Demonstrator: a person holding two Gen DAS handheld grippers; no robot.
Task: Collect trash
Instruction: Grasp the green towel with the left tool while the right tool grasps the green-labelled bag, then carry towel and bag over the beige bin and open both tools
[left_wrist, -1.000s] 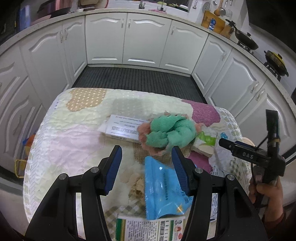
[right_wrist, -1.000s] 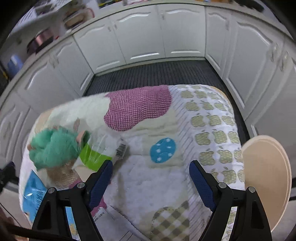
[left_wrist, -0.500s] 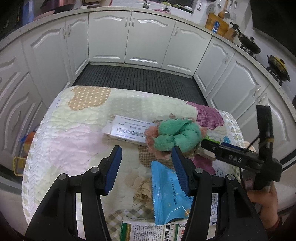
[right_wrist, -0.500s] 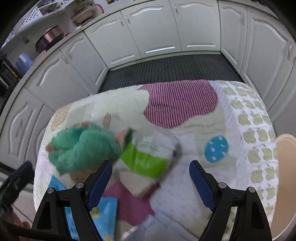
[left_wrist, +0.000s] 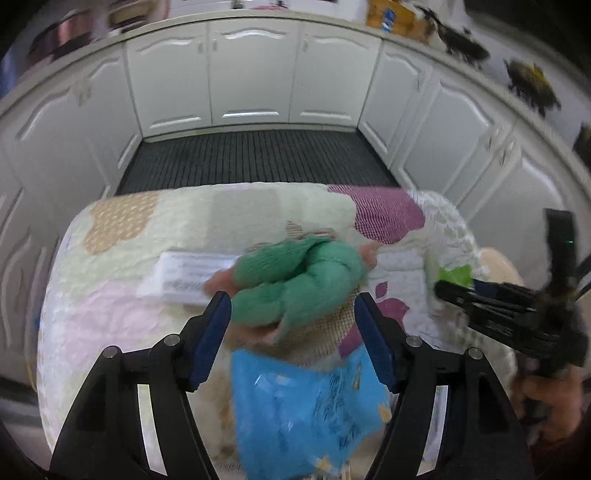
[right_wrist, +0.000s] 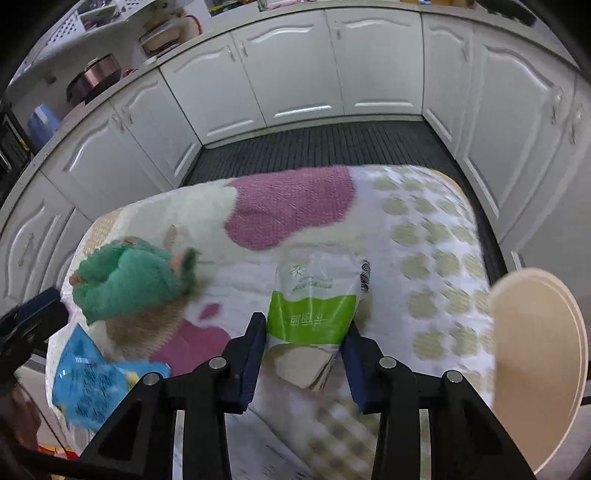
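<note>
Under everything you have a table (right_wrist: 424, 236) draped in a soft patchwork quilt, and that quilt is what can spoil this pick: anything you pinch too low will bring fabric up with it. On it, from big to small, lie a blue plastic bag (left_wrist: 306, 410) at the near edge, a bundled green towel (left_wrist: 299, 280) in the middle, a white box (left_wrist: 188, 275) just beside the towel on its far left, and the clear-and-green wrapper (right_wrist: 314, 299) off to the right, with a tan round seat (right_wrist: 535, 358) past the table's right edge. Your right gripper (right_wrist: 304, 350) has its fingers either side of the wrapper's near end and looks to have closed in on it, though you can't tell for sure that both pads are biting. Squeeze firmly on the crumpled end, then lift straight up, watching that the quilt stays flat. The film is thin and slippery, so I'd expect it to slide if the grip is only on one layer. Your left gripper (left_wrist: 291, 339) hangs wide apart and empty over the blue bag, just short of the towel; keep it off the towel, which likely isn't trash, and take the bag by a raised edge.
</note>
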